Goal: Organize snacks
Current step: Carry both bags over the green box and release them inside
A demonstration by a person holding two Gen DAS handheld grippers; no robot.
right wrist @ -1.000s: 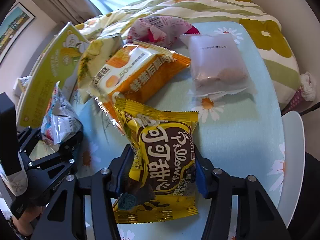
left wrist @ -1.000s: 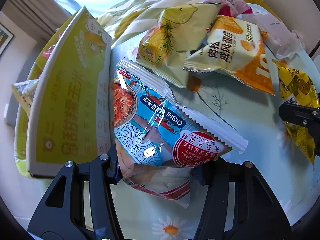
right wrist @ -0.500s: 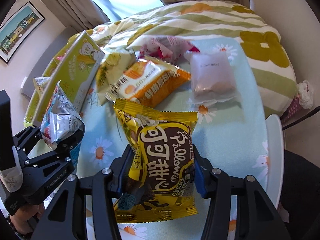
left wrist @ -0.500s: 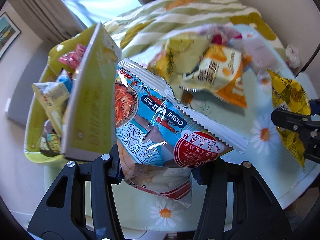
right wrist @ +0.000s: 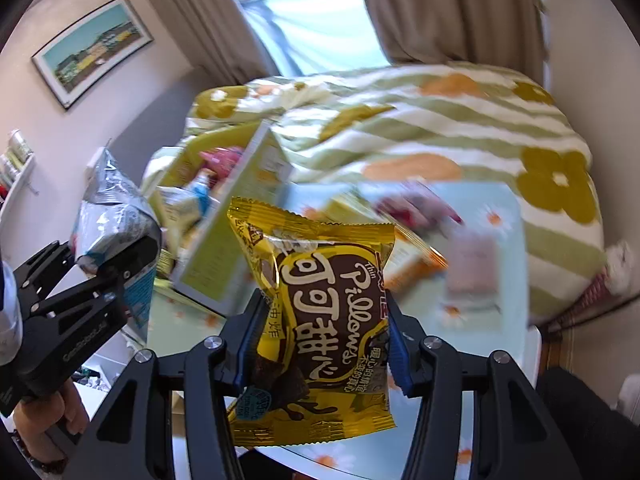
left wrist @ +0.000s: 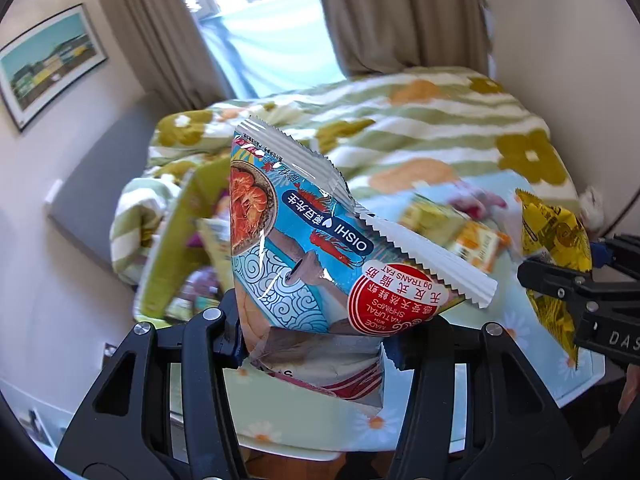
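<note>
Both packets have risen well clear of the table (left wrist: 532, 364) since a second ago: where the cameras then looked down on the snack pile from close by, they now take in the curtains (right wrist: 452, 12), the window, a framed picture (right wrist: 94, 50) on the wall and the flowered bedspread (right wrist: 460, 128) beyond. The left gripper (left wrist: 314, 336) keeps its fingers pinched on the lower part of a blue Oishi shrimp-chip bag (left wrist: 308, 248), held upside down in the air in front of the yellow-green cardboard box (left wrist: 172, 240); the box, formerly close at the left with its side panel filling the view, now sits lower and farther off, with packets showing inside it. The bag reads "OISHI" on a dark blue band, and a red round badge says "0g TRANS FAT" and "MADE WITH NATURAL SHRIMPS", with Chinese characters alongside. The right gripper (right wrist: 320, 340) stays clamped on a yellow and brown packet (right wrist: 324, 312), its blue-padded fingers pressing both sides of it, upright and aloft above the table's near edge; it reads "Thin Pillows" over large cream Chinese characters, with smaller Chinese print below. The remaining snacks on the daisy-print table, an orange packet (right wrist: 416, 260), a pink wrapper (right wrist: 416, 204) and a pale frosted pouch (right wrist: 474, 264), are now smeared by motion blur and their print cannot be read.
</note>
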